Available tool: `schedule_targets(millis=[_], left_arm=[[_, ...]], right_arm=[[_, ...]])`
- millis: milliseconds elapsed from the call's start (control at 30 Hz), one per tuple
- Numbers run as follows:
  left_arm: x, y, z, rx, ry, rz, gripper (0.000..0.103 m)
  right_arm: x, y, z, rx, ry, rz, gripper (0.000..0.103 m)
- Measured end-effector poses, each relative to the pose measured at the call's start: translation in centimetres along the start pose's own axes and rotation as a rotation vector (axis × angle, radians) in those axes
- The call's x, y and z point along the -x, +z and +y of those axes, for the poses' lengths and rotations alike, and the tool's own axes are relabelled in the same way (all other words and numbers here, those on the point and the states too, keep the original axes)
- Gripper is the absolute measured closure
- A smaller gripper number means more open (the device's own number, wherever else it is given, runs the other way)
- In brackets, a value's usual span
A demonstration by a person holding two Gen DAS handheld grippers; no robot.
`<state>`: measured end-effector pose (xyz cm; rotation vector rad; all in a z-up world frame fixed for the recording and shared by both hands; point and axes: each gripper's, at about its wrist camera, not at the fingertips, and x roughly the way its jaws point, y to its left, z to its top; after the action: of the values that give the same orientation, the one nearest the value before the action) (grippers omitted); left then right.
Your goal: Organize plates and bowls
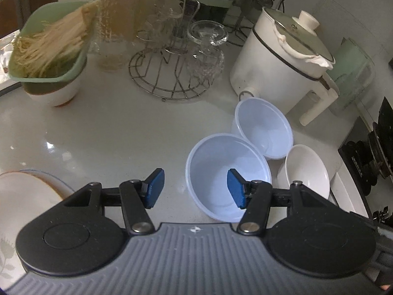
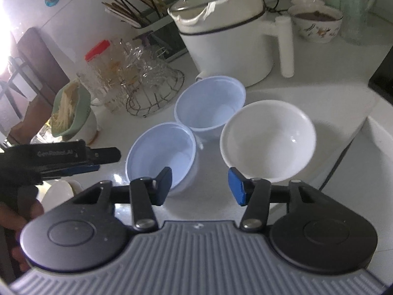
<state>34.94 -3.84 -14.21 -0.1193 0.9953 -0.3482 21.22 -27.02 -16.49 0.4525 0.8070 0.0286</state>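
Note:
Two pale blue plastic bowls stand side by side on the white counter: a near bowl [image 1: 221, 172] [image 2: 159, 152] and a far bowl [image 1: 265, 127] [image 2: 208, 103]. A white ceramic bowl [image 1: 307, 169] [image 2: 267, 137] stands to their right. My left gripper [image 1: 195, 190] is open and empty, its right pad over the near blue bowl's rim. My right gripper [image 2: 200, 186] is open and empty, just short of the gap between the near blue bowl and the white bowl. The left gripper also shows at the left of the right wrist view [image 2: 73, 159]. A plate [image 1: 29, 196] with a coloured rim lies at lower left.
A white electric pot [image 1: 282, 64] [image 2: 226, 36] stands behind the bowls. A wire rack with glasses [image 1: 172, 56] [image 2: 147, 83], a red-lidded jar [image 1: 115, 24], a green basket of noodles [image 1: 49, 46] and a patterned bowl [image 2: 316, 22] crowd the back. A stove [image 1: 373, 152] lies right.

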Motion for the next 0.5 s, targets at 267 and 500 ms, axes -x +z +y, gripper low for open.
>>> schedule_targets(millis=[267, 500], left_arm=[[-3.0, -0.3, 1.0, 0.053, 0.003, 0.049, 0.068], [-3.3, -0.1, 1.1, 0.036, -0.017, 0.06, 0.07]], right_arm=[[-3.3, 0.6, 0.7, 0.001, 0.02, 0.042, 0.066], [-5.9, 0.5, 0.7, -0.033, 0.03, 0.096, 0.085]])
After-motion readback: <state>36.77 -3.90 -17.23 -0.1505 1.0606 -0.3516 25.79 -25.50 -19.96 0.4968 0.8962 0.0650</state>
